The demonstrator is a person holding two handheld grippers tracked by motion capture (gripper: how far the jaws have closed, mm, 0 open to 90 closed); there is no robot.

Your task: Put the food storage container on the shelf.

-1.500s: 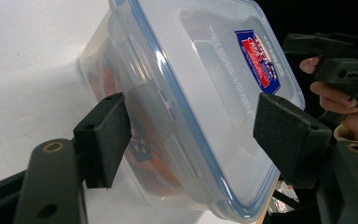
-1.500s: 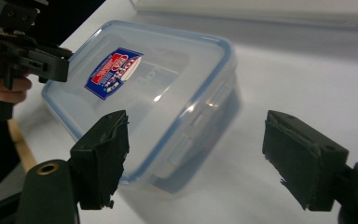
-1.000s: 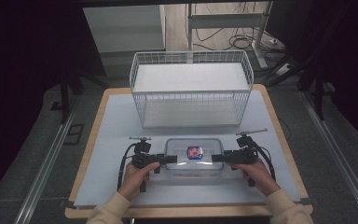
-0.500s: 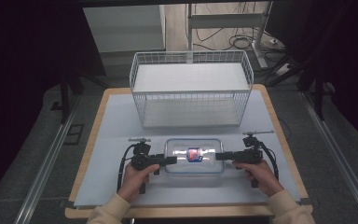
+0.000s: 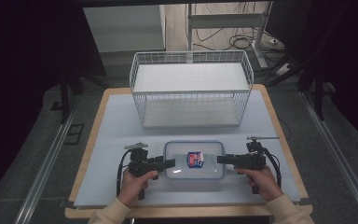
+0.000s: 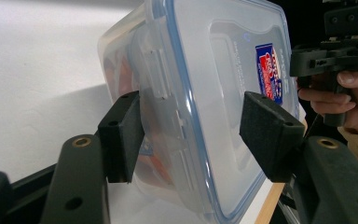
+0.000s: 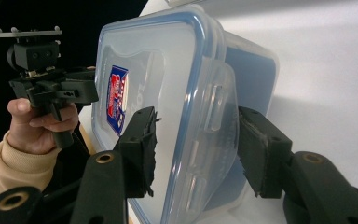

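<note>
White table mat (image 5: 121, 121), lidded container (image 5: 193, 161) (blue-rimmed), both claws closing on it

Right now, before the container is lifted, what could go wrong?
1. The left hand-held gripper and right hand-held gripper have just been closing their jaws around the container's end latches; the smooth plastic might slip, or a latch might pop open.
2. Uneven lifting at the two ends could tilt the container.
3. The wire basket stands just behind; a forward swing might hit it.
</note>
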